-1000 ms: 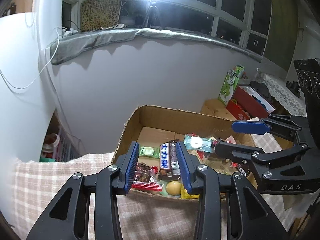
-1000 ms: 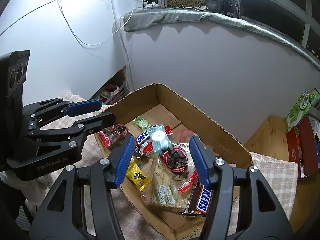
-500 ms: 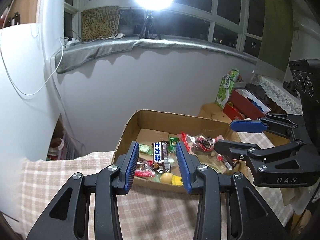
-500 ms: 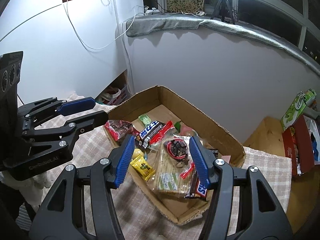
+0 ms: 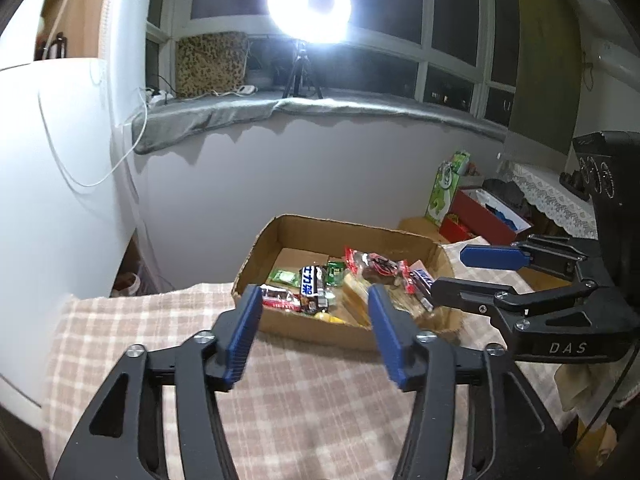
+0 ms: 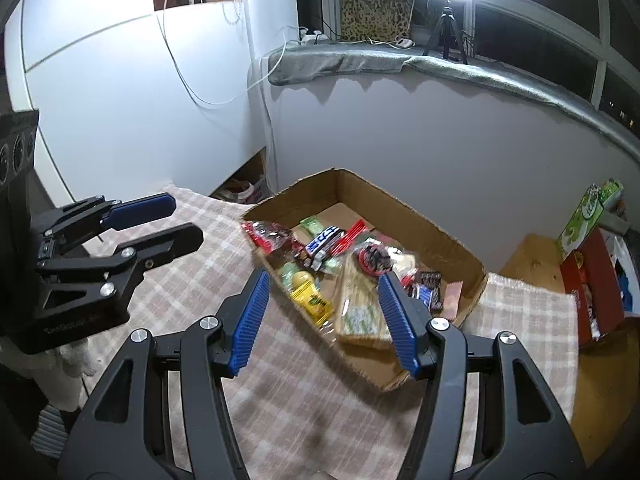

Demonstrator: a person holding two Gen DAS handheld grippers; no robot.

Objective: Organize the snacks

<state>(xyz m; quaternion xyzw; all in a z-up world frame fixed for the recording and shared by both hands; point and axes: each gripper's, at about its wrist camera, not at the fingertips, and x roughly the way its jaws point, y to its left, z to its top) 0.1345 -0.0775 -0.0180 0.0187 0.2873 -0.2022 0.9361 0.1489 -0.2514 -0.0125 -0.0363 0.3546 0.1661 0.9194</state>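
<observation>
The fingers [image 5: 243, 328] of the left gripper [image 5: 314, 334] are standing well apart with nothing between them, low in the middle of the left wrist view, and the right gripper [image 6: 325, 322] is showing the same wide, empty gap low in the middle of its own view. Going from left to right in the left wrist view, the checked cloth [image 5: 132, 332] is filling the lower left, the cardboard box [image 5: 360, 232] is sitting in the middle of the frame, and the right gripper [image 5: 476, 276] is reaching in from the right edge, just beside the box's right end. The snacks [image 5: 316, 288] are lying heaped inside the box, mostly toward its near wall; none seems to be lying out on the cloth. Both grippers are hovering clear of the box, so the packing looks about finished. If anything is left, it is tidying: coming down from above on a single wrapper, such as the yellow packet [image 6: 314, 300], rather than raking the pile or nudging the thin wall.
</observation>
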